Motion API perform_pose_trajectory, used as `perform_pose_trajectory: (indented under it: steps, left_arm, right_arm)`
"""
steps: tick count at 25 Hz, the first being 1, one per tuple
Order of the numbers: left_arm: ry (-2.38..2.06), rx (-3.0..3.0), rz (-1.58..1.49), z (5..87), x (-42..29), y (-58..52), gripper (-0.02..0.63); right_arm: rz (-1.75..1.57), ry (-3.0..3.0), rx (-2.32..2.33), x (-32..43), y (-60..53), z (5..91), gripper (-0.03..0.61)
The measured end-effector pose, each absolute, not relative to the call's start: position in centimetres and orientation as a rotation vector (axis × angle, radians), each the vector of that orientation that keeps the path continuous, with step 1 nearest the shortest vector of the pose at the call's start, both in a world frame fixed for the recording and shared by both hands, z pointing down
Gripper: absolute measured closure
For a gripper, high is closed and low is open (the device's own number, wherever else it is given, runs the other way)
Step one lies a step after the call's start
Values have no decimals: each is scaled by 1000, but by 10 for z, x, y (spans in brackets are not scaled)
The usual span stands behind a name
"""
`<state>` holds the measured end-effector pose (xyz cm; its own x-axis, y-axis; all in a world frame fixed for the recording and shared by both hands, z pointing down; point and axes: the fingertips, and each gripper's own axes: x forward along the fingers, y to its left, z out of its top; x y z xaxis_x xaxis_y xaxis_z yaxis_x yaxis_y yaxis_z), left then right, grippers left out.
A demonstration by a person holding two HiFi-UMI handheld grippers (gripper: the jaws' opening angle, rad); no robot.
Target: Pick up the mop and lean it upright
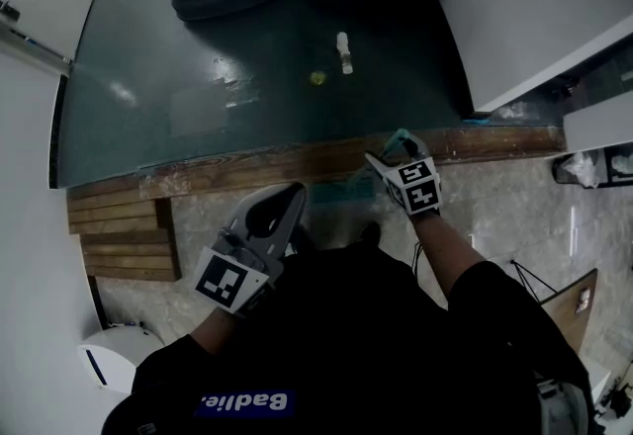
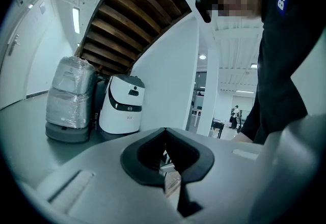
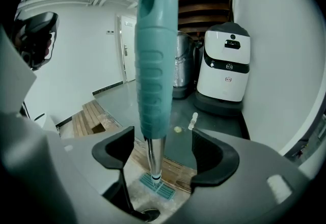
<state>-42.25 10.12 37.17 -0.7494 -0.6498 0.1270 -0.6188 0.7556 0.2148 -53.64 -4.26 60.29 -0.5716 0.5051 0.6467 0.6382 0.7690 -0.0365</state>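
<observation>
Your right gripper (image 3: 165, 152) had its fingers (image 3: 116, 152) spread wide and pressing on nothing. The mop (image 3: 155, 65) stood upright between them, its teal grip rising above the pads. It was closer to the pad at that view's left, though I cannot tell if it touched. The mop head (image 3: 157, 186) lay on the floor below the fingertips. Your left gripper (image 2: 165, 131) had its fingers pressed together with nothing between them, pointing toward a white robot (image 2: 122, 106).
</observation>
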Motion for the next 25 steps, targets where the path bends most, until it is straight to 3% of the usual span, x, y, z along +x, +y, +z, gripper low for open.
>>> perform_pose_trajectory:
  steps: [15,21,25]
  left_arm:
    - [-2715,1255,-291,364,-409,123,594]
    - [-2606,1413,-371,377,-395,118,594]
    - [-2547,1496,-403,381,-386,104,594]
  right_arm:
    - [-239,-2404,-581,-499,-65,585,219]
    - [-180,-2478,-452,-452,-67,563,316]
    - [-161,-2534,-427,-430,-69,545,439]
